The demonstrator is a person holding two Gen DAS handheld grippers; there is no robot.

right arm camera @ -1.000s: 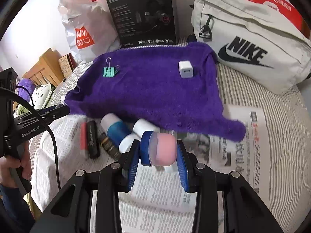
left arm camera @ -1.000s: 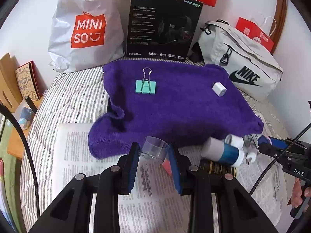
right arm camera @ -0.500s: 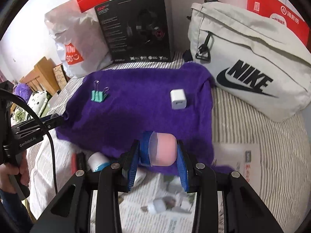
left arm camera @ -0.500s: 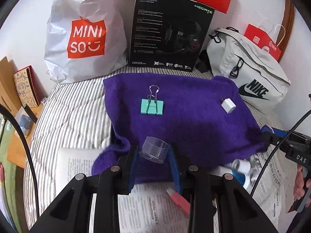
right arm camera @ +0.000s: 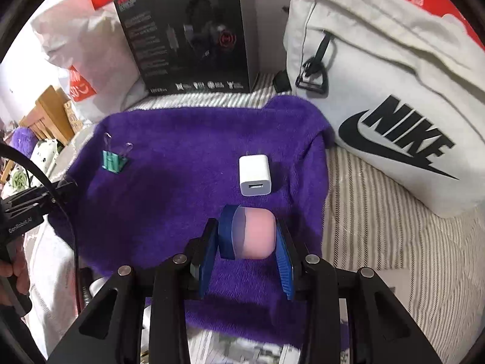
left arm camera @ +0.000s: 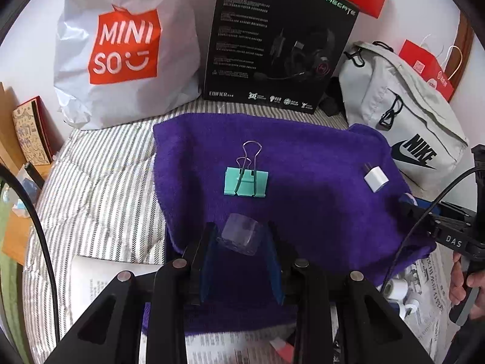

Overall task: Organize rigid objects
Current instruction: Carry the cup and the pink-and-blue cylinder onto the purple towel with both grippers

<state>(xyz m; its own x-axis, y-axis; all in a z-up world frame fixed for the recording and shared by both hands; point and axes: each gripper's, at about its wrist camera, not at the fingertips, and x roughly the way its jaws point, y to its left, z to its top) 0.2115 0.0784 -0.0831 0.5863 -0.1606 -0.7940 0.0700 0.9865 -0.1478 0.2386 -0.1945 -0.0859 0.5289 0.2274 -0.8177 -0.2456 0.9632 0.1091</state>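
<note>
My left gripper (left arm camera: pixel 241 238) is shut on a clear plastic cap (left arm camera: pixel 241 238) and holds it over the near part of the purple towel (left arm camera: pixel 303 212). A teal binder clip (left arm camera: pixel 246 181) and a white charger plug (left arm camera: pixel 376 179) lie on the towel beyond it. My right gripper (right arm camera: pixel 247 233) is shut on a pink and blue container (right arm camera: pixel 251 233), held above the towel (right arm camera: pixel 169 188) just in front of the white charger plug (right arm camera: pixel 254 175). The binder clip (right arm camera: pixel 112 161) lies at the towel's far left.
A Miniso bag (left arm camera: pixel 121 48), a black headset box (left arm camera: pixel 279 39) and a white Nike bag (left arm camera: pixel 406 127) stand behind the towel. Newspaper (left arm camera: pixel 430 303) with small white bottles (left arm camera: pixel 398 291) lies at the near right. The bed's striped sheet (left arm camera: pixel 100 182) surrounds the towel.
Both grippers have moved forward from above the newspaper to above the purple towel, each still holding its object. The bottles on the newspaper have dropped behind.
</note>
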